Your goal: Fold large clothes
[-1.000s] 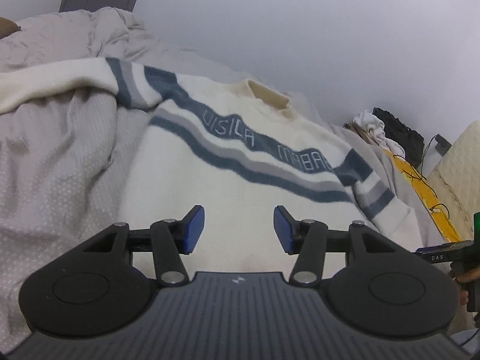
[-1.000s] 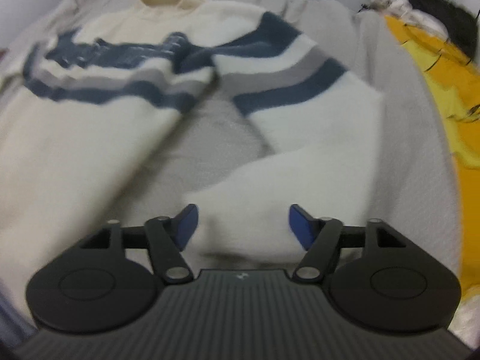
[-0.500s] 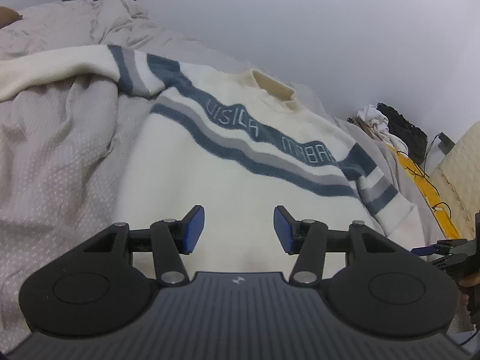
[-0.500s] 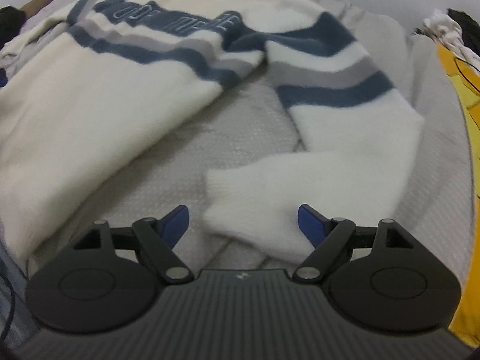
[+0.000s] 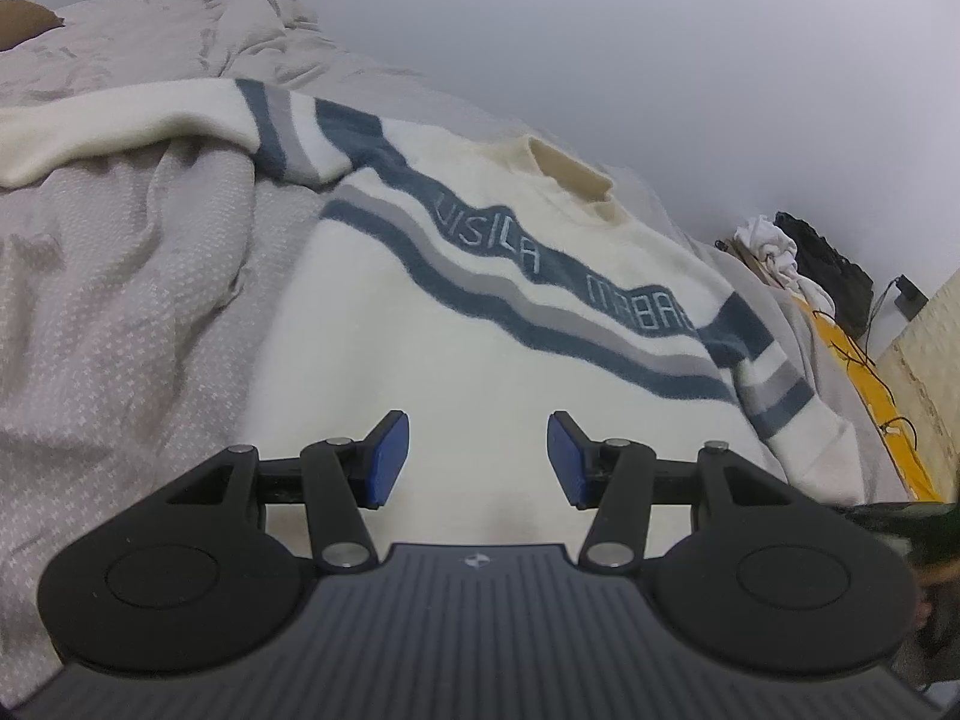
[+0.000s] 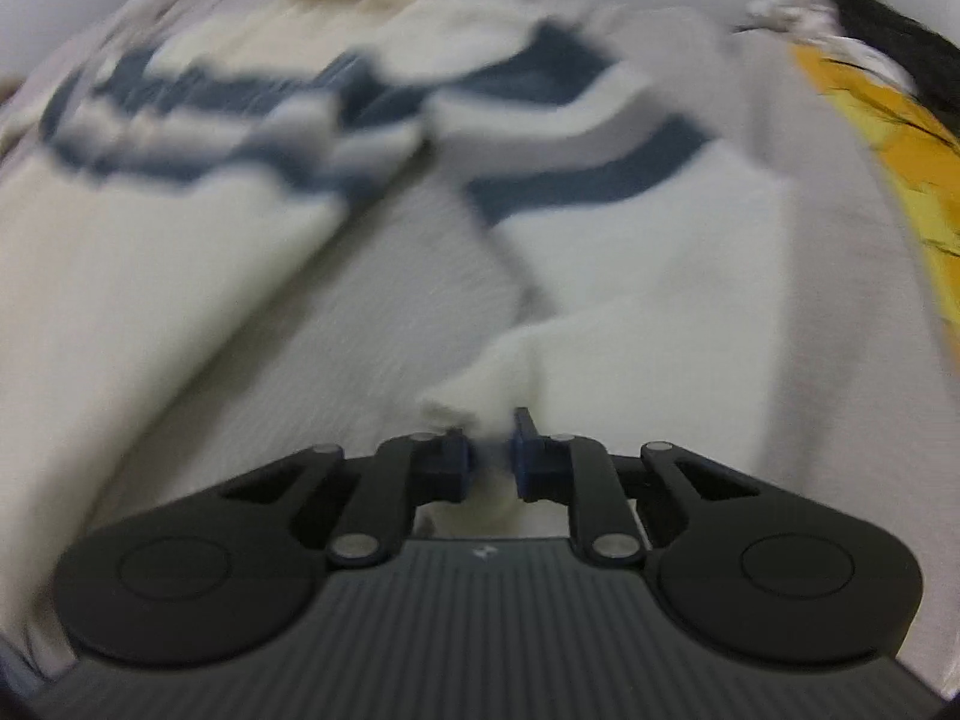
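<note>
The cream sweater (image 5: 456, 324) lies flat on the grey bedspread (image 5: 108, 300). Its sleeve cuff (image 6: 480, 414) is pinched by the right gripper (image 6: 489, 459), whose jaws have just closed. The left gripper (image 5: 477, 459) hovers spread above the sweater's hem.

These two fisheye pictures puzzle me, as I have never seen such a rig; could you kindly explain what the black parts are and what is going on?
No robot here: a person holds a two-finger gripper in each hand, with a camera on each that looks along its fingers. The black parts at the bottom are those grippers. The left view shows the left gripper, open and empty, over a cream sweater with blue and grey stripes, spread on a grey bedspread. The right view is blurred; there the right gripper has just been closing and now pinches the cuff of the sweater's sleeve, probably to fold it. Beside the bed are a yellow cloth and other clothes.
</note>
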`<state>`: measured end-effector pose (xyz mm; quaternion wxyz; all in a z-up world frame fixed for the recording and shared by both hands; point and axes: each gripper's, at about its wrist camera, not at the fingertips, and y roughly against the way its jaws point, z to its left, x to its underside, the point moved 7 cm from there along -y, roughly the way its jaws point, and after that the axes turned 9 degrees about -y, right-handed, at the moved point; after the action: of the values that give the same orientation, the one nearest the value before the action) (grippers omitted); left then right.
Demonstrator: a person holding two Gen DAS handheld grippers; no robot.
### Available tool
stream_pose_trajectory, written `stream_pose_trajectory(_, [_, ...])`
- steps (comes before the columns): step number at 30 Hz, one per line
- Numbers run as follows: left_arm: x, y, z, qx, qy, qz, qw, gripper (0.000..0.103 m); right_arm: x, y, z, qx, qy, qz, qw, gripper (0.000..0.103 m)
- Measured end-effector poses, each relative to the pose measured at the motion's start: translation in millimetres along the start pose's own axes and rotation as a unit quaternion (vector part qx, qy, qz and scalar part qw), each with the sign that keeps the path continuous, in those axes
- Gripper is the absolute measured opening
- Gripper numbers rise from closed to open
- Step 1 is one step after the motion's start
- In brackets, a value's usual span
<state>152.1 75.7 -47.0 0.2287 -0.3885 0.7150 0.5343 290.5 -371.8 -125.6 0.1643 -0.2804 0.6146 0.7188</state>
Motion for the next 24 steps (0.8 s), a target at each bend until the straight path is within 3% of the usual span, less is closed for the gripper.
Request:
stream_pose_trajectory(6, [-3, 10, 7, -0.004, 0.016, -0.012, 0.9998, 0.057, -64, 81, -18, -0.013, -0.081, -0.097, 0.992, 0.014])
stream_pose_trajectory(12, [-7, 28, 19, -0.004, 0.045, -0.032, 0.9985, 0.057, -144, 181, 3, -0.019, -0.095, -0.206, 0.974, 0.014])
stream_pose_trajectory(18, [-16, 45, 34, -0.010, 0.073, -0.061, 0.9954, 0.057, -207, 250, 90, -0.060, -0.046, -0.276, 0.958, 0.014])
stream_pose_trajectory(24, [-26, 57, 61, -0.020, 0.110, -0.085, 0.9901, 0.057, -218, 248, 222, -0.133, 0.039, -0.269, 0.953, 0.014])
